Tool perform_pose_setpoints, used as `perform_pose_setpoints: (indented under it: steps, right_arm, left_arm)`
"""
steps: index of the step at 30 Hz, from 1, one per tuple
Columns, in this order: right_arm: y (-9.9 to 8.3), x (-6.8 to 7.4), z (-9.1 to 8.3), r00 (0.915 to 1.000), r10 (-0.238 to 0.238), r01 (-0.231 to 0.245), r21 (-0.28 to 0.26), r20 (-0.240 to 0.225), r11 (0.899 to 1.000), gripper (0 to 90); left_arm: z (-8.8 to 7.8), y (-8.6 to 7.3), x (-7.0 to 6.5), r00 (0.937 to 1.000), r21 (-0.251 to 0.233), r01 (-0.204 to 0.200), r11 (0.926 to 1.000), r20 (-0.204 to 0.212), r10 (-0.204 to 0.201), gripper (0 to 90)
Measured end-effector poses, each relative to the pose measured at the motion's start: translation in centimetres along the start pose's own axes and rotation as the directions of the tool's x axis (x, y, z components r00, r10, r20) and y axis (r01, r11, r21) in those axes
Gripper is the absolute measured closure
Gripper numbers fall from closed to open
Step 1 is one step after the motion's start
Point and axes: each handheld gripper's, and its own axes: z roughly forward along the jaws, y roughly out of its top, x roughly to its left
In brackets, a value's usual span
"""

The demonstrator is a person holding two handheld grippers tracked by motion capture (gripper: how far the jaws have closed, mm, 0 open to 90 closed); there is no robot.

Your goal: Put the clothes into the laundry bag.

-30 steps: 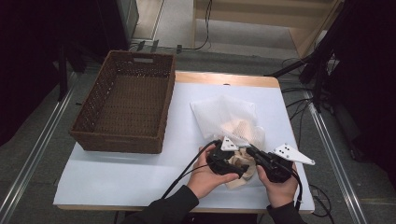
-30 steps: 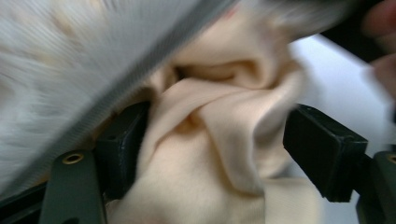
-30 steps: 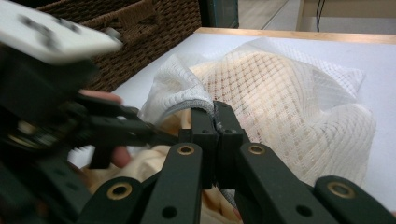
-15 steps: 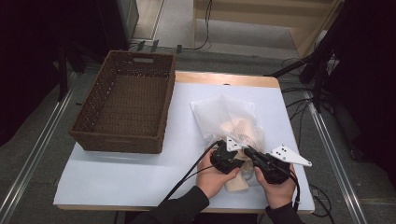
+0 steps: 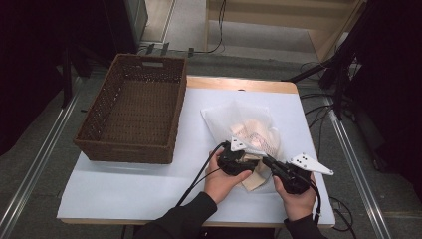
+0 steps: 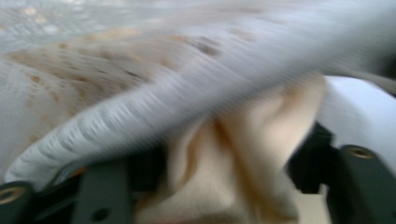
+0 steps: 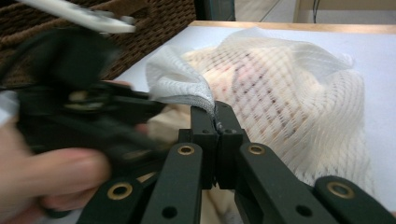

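A white mesh bag (image 5: 249, 124) lies on the table with beige cloth showing through it. My right gripper (image 7: 215, 109) is shut on the bag's hemmed rim (image 7: 180, 86) and holds the mouth up. A fold of beige cloth (image 6: 224, 158) sits between the jaws of my left gripper (image 6: 219, 186), just under the lifted rim (image 6: 140, 112). These jaws have just been opening and stand apart around the cloth. In the high view the left gripper (image 5: 249, 162) and the right gripper (image 5: 266, 162) meet at the bag's near edge, where some cloth (image 5: 251, 180) spills out.
A dark wicker basket (image 5: 134, 114) stands at the table's left, with nothing in it. The white tabletop (image 5: 124, 189) runs bare in front of it. Cables trail from both grippers toward the near edge.
The left gripper has edged slightly toward the bag's mouth, with the beige cloth still at its jaws. The right gripper keeps its hold on the rim and has not moved.
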Motion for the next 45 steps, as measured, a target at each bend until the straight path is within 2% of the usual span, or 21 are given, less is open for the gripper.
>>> perform_pose_setpoints:
  steps: [3,5,7,8,10,12,13,15,17,21,25,27,28,29,30,31,32,33,39,41,45]
  right_arm:
    - [0.1,-0.4,0.0,0.9999,0.015,-0.015,-0.006,0.006,1.000,90.0]
    - [0.1,-0.4,0.0,0.9999,0.017,-0.017,-0.007,0.005,1.000,90.0]
    - [0.2,-0.3,-0.1,0.9999,0.010,-0.010,-0.008,0.005,1.000,90.0]
    - [0.2,-0.2,0.0,0.9999,0.011,-0.011,-0.007,0.005,1.000,90.0]
    - [0.2,-0.1,0.0,0.9999,0.011,-0.011,-0.006,0.004,1.000,90.0]
    - [0.1,-0.1,0.1,1.0000,0.004,-0.004,-0.003,0.003,1.000,90.0]
    - [0.0,-0.1,0.2,1.0000,0.007,-0.007,-0.002,0.002,1.000,90.0]
    - [0.0,0.0,0.2,1.0000,0.007,-0.007,0.001,-0.005,1.000,90.0]
    - [0.0,0.1,0.2,1.0000,0.004,-0.004,-0.001,-0.009,1.000,90.0]
    - [0.2,0.6,-0.1,0.9997,-0.010,0.009,-0.015,-0.023,1.000,90.0]
    - [0.3,0.8,-0.2,0.9997,-0.010,0.010,-0.020,-0.022,1.000,90.0]
    - [0.1,0.7,-0.1,0.9998,-0.007,0.007,-0.007,-0.019,1.000,90.0]
    - [0.0,0.7,0.1,0.9998,-0.008,0.008,0.001,-0.020,1.000,90.0]
    - [-0.1,0.7,0.2,0.9998,-0.008,0.009,0.007,-0.018,1.000,90.0]
    - [-0.1,0.7,0.2,0.9998,-0.008,0.009,0.007,-0.018,1.000,90.0]
    - [-0.3,0.5,0.3,0.9998,-0.015,0.016,0.016,-0.014,1.000,90.0]
    - [-0.3,0.5,0.3,0.9998,-0.015,0.016,0.016,-0.014,1.000,90.0]
    - [-0.4,0.2,0.4,1.0000,-0.003,0.003,0.021,-0.009,1.000,90.0]
    - [-0.3,-0.3,0.4,0.9999,0.015,-0.015,0.017,0.001,1.000,90.0]
    - [-0.3,-0.2,0.5,0.9999,0.011,-0.011,0.015,0.001,1.000,90.0]
    - [-0.2,-0.1,0.5,0.9999,0.009,-0.009,0.014,0.004,1.000,90.0]
  left_arm:
    - [-1.8,-0.3,-0.5,0.9989,-0.011,-0.031,0.9995,0.036,0.031,31.2]
    - [-2.4,-0.6,-0.7,0.9974,0.017,-0.057,0.9982,0.046,0.057,29.2]
    - [-2.1,-0.9,-0.6,0.9952,0.088,-0.095,0.9915,0.032,0.092,24.7]
    - [-1.4,-1.4,-0.4,0.9947,0.182,-0.096,0.9785,-0.016,0.101,24.2]
    - [-1.1,-1.6,-0.3,0.9951,0.209,-0.088,0.9739,-0.025,0.096,24.6]
    - [-1.0,-1.8,-0.4,0.9910,0.197,-0.106,0.9747,-0.060,0.119,31.8]
    - [-1.1,-1.7,-0.4,0.9892,0.190,-0.111,0.9755,-0.073,0.127,43.8]
    - [-1.1,-1.5,-0.4,0.9959,0.177,-0.082,0.9809,-0.023,0.087,74.0]
    - [-1.1,-1.1,-0.8,0.9956,0.149,-0.088,0.9850,-0.020,0.092,75.4]
    - [-1.0,0.4,-1.4,0.9996,0.037,-0.029,0.9989,0.003,0.029,77.0]
    - [0.0,1.0,-0.3,0.9955,-0.092,0.053,0.9944,-0.074,-0.060,76.7]
    - [1.3,0.6,0.3,0.9854,-0.102,0.042,0.9939,-0.160,-0.058,74.7]
    - [2.1,0.3,0.7,0.9837,-0.072,0.059,0.9956,-0.165,-0.071,72.2]
    - [2.8,0.1,1.5,0.9850,-0.015,0.126,0.9919,-0.117,-0.127,68.8]
    - [2.8,0.1,1.5,0.9850,-0.015,0.126,0.9919,-0.117,-0.127,66.4]
    - [2.1,0.3,1.4,0.9919,0.003,0.101,0.9949,-0.078,-0.100,59.5]
    - [2.1,0.3,1.4,0.9919,0.003,0.101,0.9949,-0.078,-0.100,52.5]
    - [1.1,0.3,1.2,0.9984,0.029,0.056,0.9980,-0.004,-0.056,44.2]
    - [-2.5,-0.4,1.2,0.9980,0.028,-0.010,0.9995,0.062,0.009,32.9]
    - [-3.4,-0.7,1.2,0.9973,0.038,-0.032,0.9988,0.068,0.030,31.4]
    - [-3.4,-1.8,1.2,0.9963,0.146,-0.086,0.9856,0.023,0.084,28.1]
